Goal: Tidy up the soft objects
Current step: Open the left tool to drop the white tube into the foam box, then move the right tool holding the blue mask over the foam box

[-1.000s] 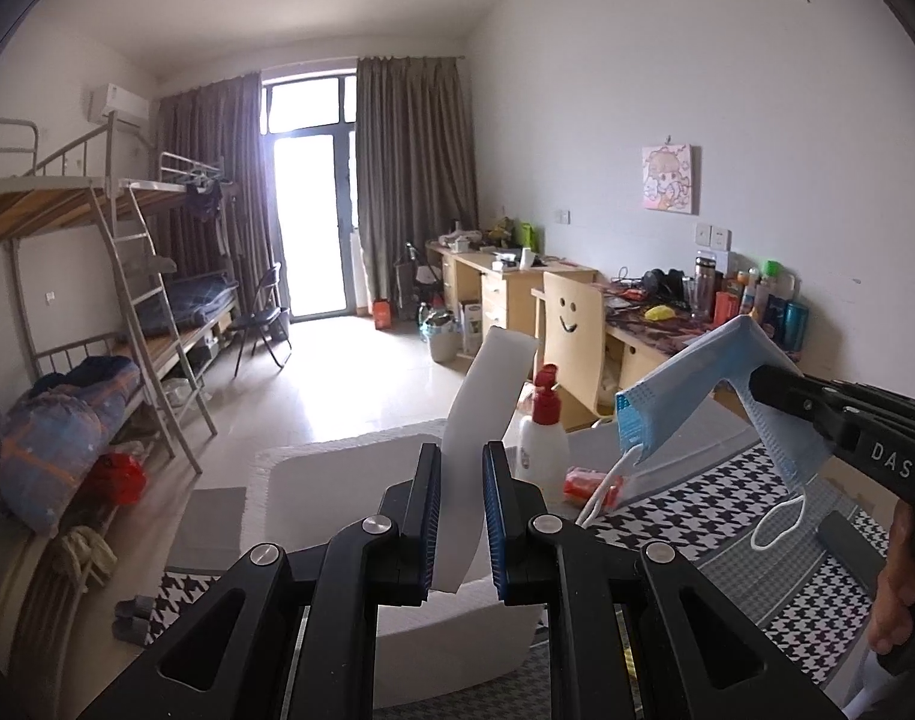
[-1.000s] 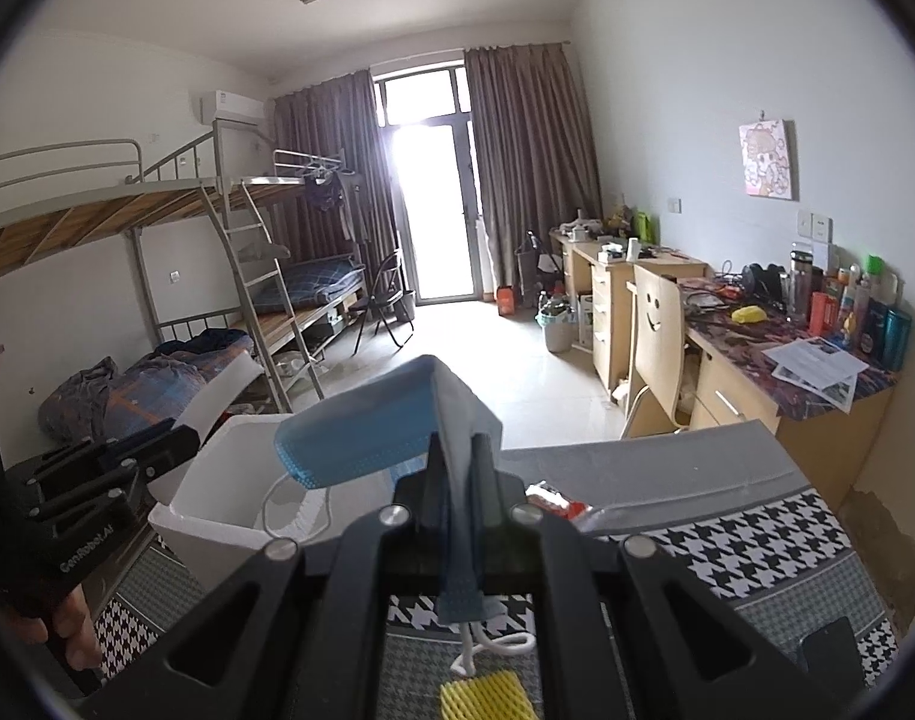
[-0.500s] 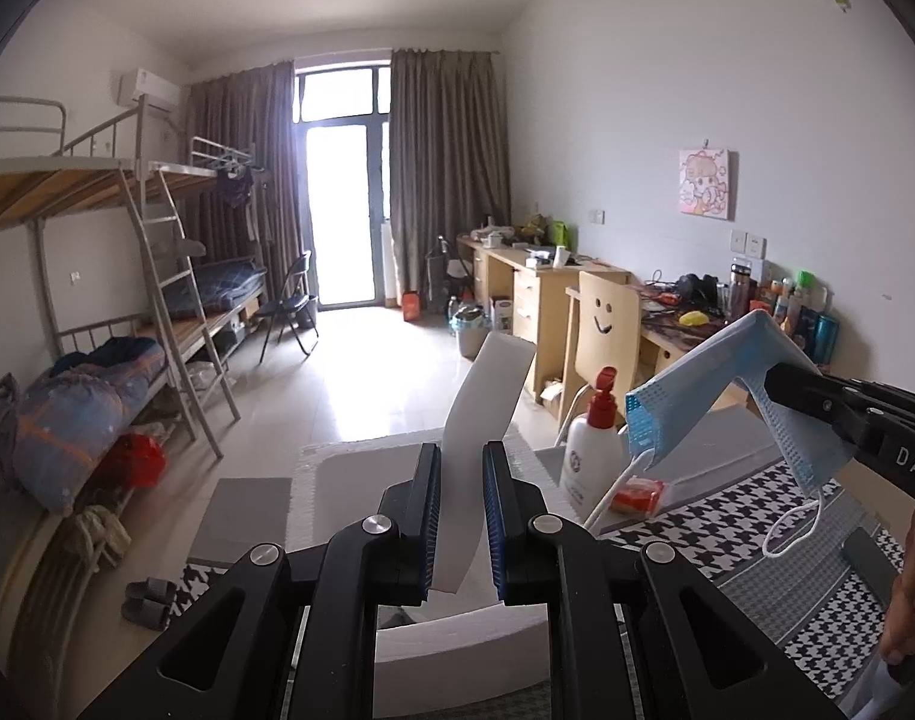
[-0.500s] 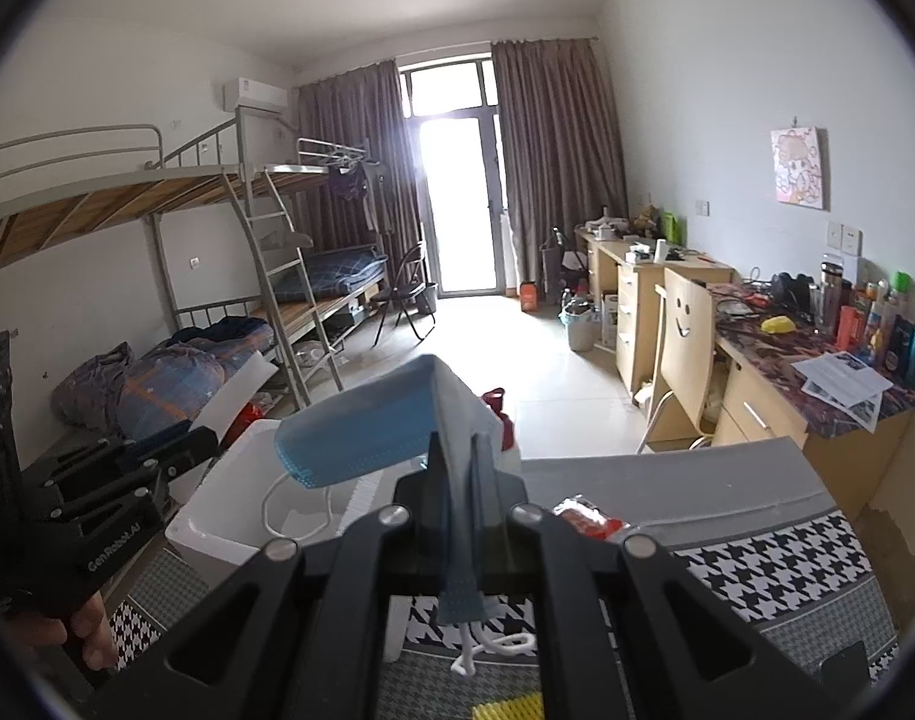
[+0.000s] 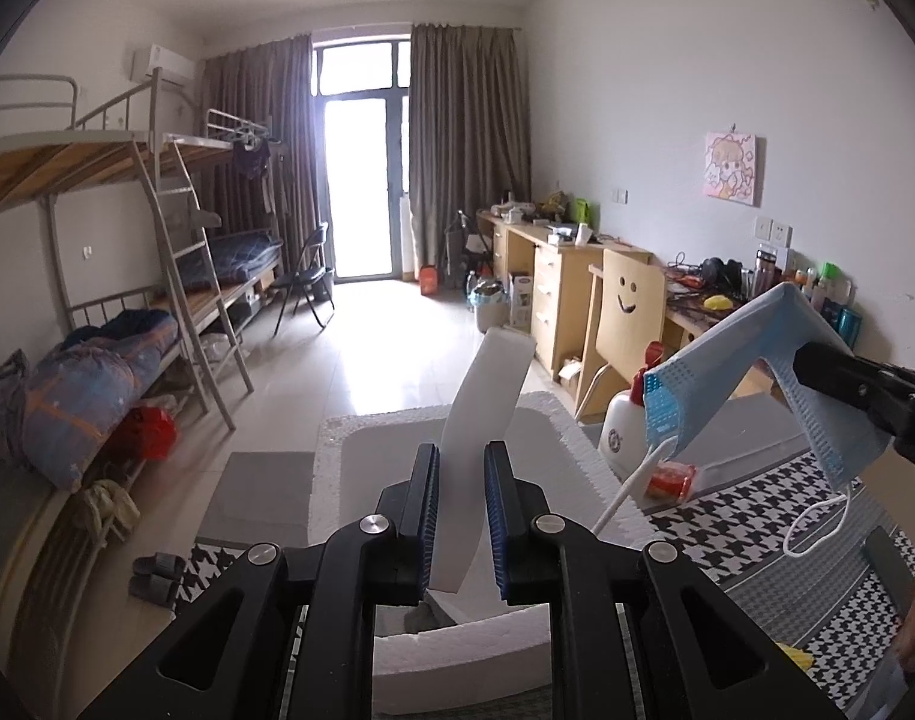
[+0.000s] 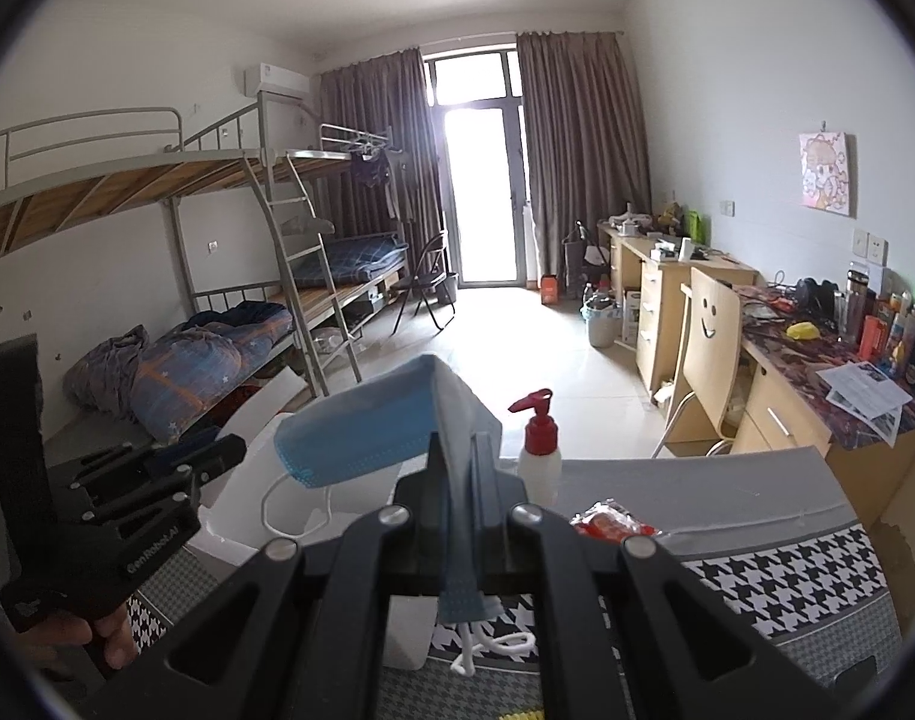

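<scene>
My left gripper point(image 5: 461, 516) is shut on the white foam lid point(image 5: 487, 396) and holds it tilted up over the open white foam box point(image 5: 361, 468). My right gripper point(image 6: 458, 468) is shut on a blue face mask point(image 6: 361, 438) folded over its fingers, ear loops hanging. In the left wrist view the mask point(image 5: 751, 360) hangs in the air just right of the box, above the table. In the right wrist view the box point(image 6: 241, 498) lies low left, below the mask, and the left gripper point(image 6: 217, 456) shows at the left.
A white pump bottle with a red top point(image 6: 538, 456) and a red packet point(image 6: 613, 525) stand on the houndstooth-covered table point(image 6: 787, 588) beside the box. Bunk beds point(image 5: 127, 324) line the left wall, desks and a chair point(image 5: 625, 312) the right.
Both views have panned and pulled back slightly; the mask has shifted a little toward the box. The lid stays raised in the left gripper.
</scene>
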Motion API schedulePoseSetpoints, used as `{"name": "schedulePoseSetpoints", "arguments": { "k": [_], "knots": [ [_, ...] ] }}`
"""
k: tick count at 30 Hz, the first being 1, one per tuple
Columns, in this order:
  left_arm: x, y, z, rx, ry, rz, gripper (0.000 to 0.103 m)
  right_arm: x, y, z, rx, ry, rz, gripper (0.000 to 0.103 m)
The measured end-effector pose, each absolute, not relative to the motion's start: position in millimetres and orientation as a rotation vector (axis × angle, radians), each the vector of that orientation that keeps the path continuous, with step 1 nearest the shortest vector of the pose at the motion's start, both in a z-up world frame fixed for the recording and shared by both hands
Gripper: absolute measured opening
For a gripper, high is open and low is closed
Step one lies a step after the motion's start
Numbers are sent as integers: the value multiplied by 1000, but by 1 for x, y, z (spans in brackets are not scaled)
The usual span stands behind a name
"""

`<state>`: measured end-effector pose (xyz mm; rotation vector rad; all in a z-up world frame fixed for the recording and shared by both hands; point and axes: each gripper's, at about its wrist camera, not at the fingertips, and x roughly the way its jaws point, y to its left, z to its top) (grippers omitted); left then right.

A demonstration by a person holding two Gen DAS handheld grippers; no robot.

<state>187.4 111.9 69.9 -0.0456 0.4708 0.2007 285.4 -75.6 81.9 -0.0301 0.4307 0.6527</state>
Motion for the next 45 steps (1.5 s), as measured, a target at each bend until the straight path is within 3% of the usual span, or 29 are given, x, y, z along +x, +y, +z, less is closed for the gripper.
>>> {"name": "schedulePoseSetpoints", "arguments": {
  "k": [6,8,10,13,16,45],
  "knots": [
    [195,120,61,-68,502,188,27,289,-71,83,-35,436,643,8],
    [195,124,60,-70,508,210,43,290,-70,82,-37,437,637,8],
    [190,132,60,-100,495,223,76,291,-69,81,-38,441,631,8],
    [180,138,63,-113,460,248,92,293,-66,80,-40,446,627,8],
    [172,141,64,-114,443,272,99,294,-62,80,-44,450,627,8],
    [144,166,56,-117,450,435,102,299,2,68,-133,521,715,8]
  ]
}}
